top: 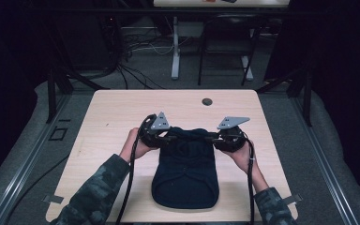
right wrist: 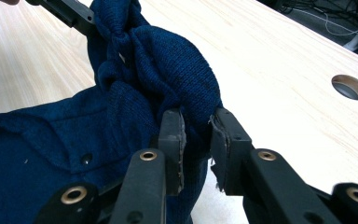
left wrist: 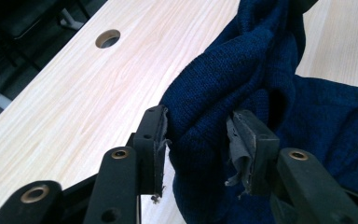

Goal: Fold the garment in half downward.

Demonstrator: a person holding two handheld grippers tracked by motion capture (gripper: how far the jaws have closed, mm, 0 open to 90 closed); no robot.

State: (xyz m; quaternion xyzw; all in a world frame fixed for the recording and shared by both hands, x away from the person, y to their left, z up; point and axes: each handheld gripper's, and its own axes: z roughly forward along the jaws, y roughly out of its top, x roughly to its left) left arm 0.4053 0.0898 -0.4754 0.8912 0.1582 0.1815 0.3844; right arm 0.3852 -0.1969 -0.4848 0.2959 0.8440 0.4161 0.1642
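A dark blue knit garment [top: 185, 173] lies flat on the light wooden table [top: 117, 112], with its far edge lifted and stretched between both grippers. My left gripper [top: 171, 137] holds the far left corner. In the left gripper view a thick fold of the knit [left wrist: 223, 79] fills the gap in the left gripper [left wrist: 196, 140] and touches both pads. My right gripper [top: 211, 137] holds the far right corner. In the right gripper view, the right gripper [right wrist: 198, 140] pinches a bunched fold [right wrist: 168, 70] tightly. The left gripper [right wrist: 70, 14] also shows far off at the other end of the fabric.
A round cable hole [top: 207, 101] sits near the table's far edge, beyond the garment. Bare tabletop surrounds the garment on the left, right and far sides. Behind the table stand a white table leg [top: 175, 51], a dark chair frame [top: 225, 51] and loose floor cables [top: 136, 47].
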